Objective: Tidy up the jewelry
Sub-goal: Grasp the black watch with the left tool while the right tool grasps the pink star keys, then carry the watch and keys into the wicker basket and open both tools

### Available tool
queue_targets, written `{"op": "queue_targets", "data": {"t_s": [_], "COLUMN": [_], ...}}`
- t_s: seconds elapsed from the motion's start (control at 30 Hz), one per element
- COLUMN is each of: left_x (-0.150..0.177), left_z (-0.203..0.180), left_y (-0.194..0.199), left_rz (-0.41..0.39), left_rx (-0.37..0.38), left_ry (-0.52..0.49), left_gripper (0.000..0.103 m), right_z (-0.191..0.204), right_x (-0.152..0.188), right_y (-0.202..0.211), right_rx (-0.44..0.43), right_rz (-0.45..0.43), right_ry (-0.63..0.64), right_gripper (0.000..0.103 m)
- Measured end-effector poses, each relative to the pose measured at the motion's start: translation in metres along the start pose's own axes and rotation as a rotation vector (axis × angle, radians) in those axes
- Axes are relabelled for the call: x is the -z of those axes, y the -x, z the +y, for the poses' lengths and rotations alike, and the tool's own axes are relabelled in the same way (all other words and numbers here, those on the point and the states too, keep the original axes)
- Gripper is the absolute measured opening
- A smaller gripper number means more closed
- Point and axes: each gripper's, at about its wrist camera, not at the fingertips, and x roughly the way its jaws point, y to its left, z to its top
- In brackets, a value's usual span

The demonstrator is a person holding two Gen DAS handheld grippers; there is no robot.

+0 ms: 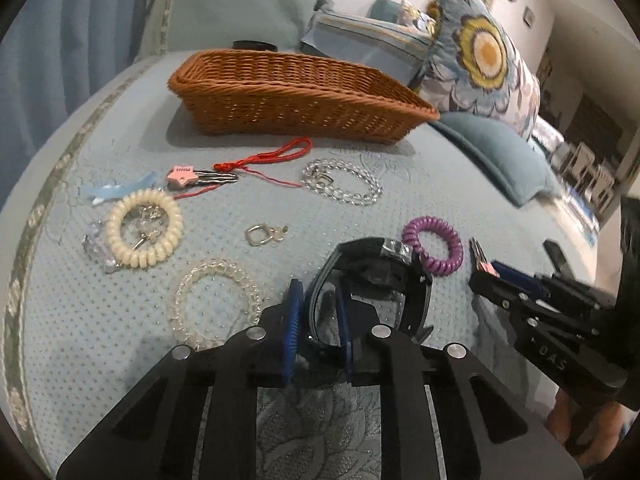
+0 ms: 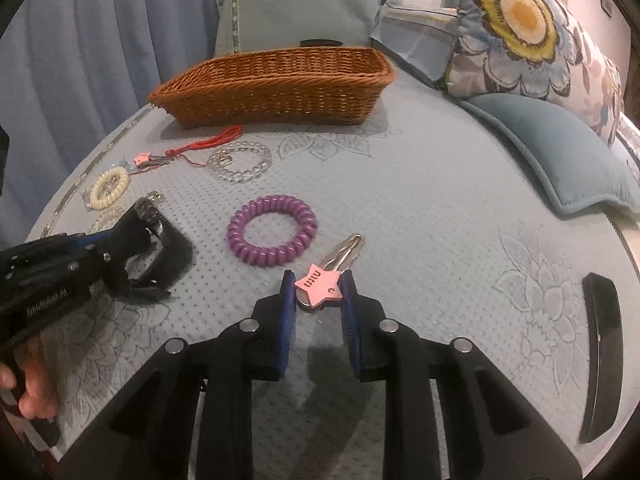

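Left wrist view: the basket [image 1: 296,92] at the far side of the bed [image 1: 400,184] shows nothing inside from this low angle, though its floor is hidden, so the sorting looks barely begun. Loose on the bedspread lie a cream coil [image 1: 145,233], a clear coil [image 1: 216,304], a bead bracelet [image 1: 344,183], a red cord [image 1: 264,160], a star clip [image 1: 200,178], a small metal clasp [image 1: 264,235] and a purple coil [image 1: 434,250]. The left tongs [image 1: 320,312] are nearly shut, their blue pads pinching the rim of a black watch [image 1: 372,280] that sits just in front of the purple coil. The tool slopes steeply down toward the bed.

Right wrist view: the right tongs [image 2: 318,292] are narrowed onto a second star clip [image 2: 320,282], both pads touching the pink star's points; the clip's metal end still rests on the bed beside the purple coil [image 2: 272,230]. This tool also slopes down, and a hand [image 2: 28,376] grips the left one at the frame's edge. By my reading, 2 grips are made and every piece still has to go to the basket [image 2: 276,84].
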Motion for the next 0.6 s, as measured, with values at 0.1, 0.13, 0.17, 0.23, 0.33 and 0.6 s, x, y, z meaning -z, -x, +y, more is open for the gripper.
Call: {"op": "queue_targets", "data": {"t_s": [0.1,0.13,0.17,0.23,0.33,0.6], "left_x": [-0.001,-0.001,-0.001,-0.001,-0.002,-0.032], "left_z": [-0.001,0.000,0.000,0.001,0.002,0.005], "left_y": [0.005,0.006,0.007,0.008,0.011,0.038], "left_rz": [-0.020,-0.024,-0.032,-0.040,-0.061,-0.194], "left_rx": [0.007,0.006,0.003,0.007,0.009,0.017], "left_ry": [-0.001,0.000,0.001,0.008,0.017,0.045], "left_gripper": [0.008,0.008,0.008,0.008,0.008,0.008], "right_z": [-0.007,-0.008,-0.009,-0.010,-0.008,-0.002], "right_x": [-0.001,-0.001,-0.002,-0.003,-0.007,-0.062], "right_y": [0.005,0.007,0.008,0.011,0.020,0.041], "right_rx": [-0.014,-0.019,-0.021,-0.032,-0.029,-0.060], "right_rz": [-0.016,-0.023,-0.029,-0.040,-0.079,-0.198], "right_ry": [-0.011,-0.016,-0.022,-0.028,-0.018,0.032], "right_gripper": [0.020,0.020,0.020,0.020,0.020,0.020]}}
